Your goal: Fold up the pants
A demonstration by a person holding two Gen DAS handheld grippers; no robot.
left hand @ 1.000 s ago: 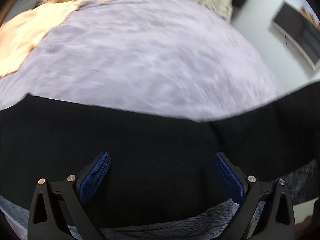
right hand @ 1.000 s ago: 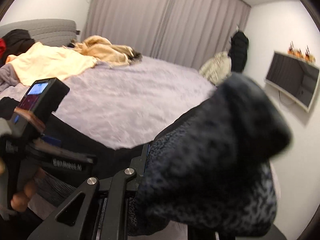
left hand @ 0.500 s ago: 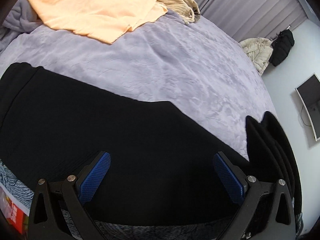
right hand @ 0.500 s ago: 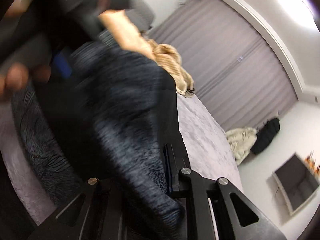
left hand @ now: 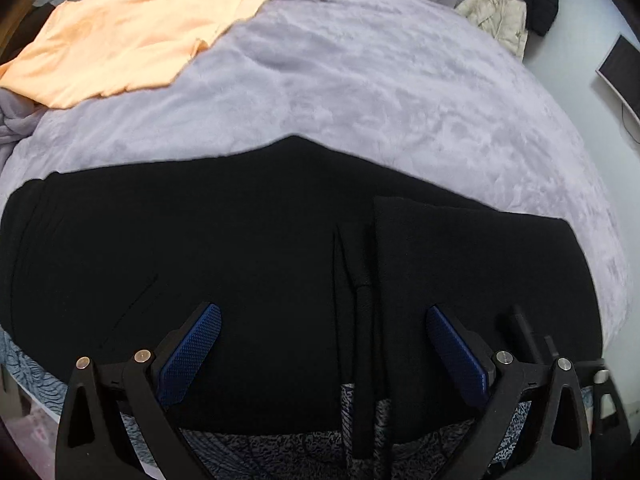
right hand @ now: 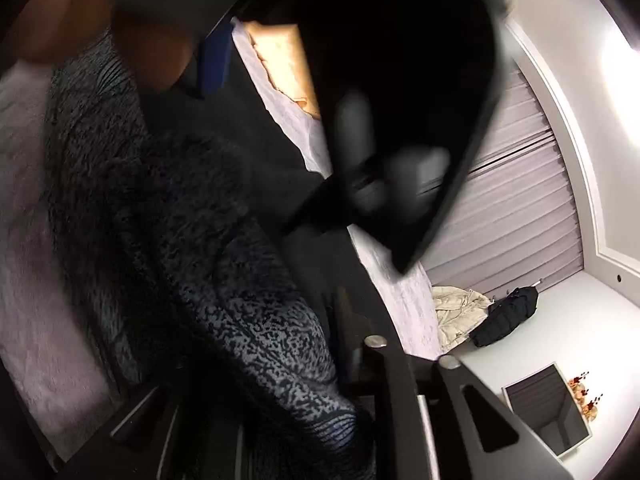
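Left gripper (left hand: 322,354) gapes over black pants (left hand: 240,240) on my lavender bed (left hand: 380,92); right gripper (right hand: 348,364) clamps speckled pant fabric, right end doubled over.

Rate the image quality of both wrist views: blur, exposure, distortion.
Left wrist view: mostly sharp, fisheye bends the purple bedspread into a dome, and the black pants are so dark that folds barely show. Right wrist view: heavy motion blur on the dark fabric up close, ceiling light blown out, scene tilted.
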